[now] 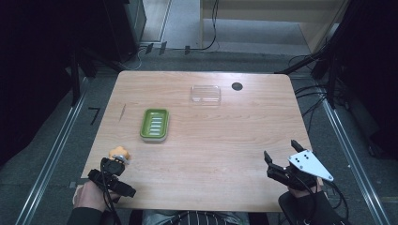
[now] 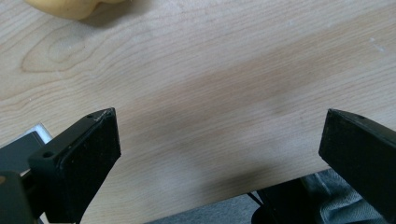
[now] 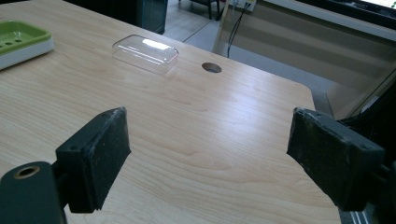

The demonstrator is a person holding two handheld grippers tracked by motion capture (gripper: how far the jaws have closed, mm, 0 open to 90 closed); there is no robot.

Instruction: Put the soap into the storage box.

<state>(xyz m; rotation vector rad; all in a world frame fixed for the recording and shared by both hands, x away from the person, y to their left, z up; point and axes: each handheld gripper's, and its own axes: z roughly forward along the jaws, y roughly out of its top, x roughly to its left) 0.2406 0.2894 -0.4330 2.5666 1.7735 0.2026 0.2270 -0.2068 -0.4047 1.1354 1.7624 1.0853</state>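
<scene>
We are looking at one small yellow-orange soft object (image 1: 119, 153), lumpy and rounded, lying on the wooden surface (image 1: 211, 154) near its front left corner, just ahead of the left gripper (image 1: 114, 165). We cannot tell from here whether the jaws are touching it; in the left gripper view they are standing wide apart over bare wood, with nothing between them, and a pale yellow edge of the object (image 2: 70, 7) is peeking in at the top left.

The right gripper (image 1: 280, 154) is resting near the front right corner, its jaws also spread wide and holding nothing, a grey three-cornered plate sitting on top of it.

Farther out, we are counting one green soap dish (image 1: 154, 124) with a white base, left of the middle, and one clear plastic lid (image 1: 205, 93) lying toward the far edge, with one dark round hole (image 1: 237, 86) in the wood just beside it. The right gripper view is showing the lid (image 3: 145, 53) domed and glossy, a shape that the high view is flattening, and the dish's slotted green insert (image 3: 18, 37) at its left edge.
</scene>
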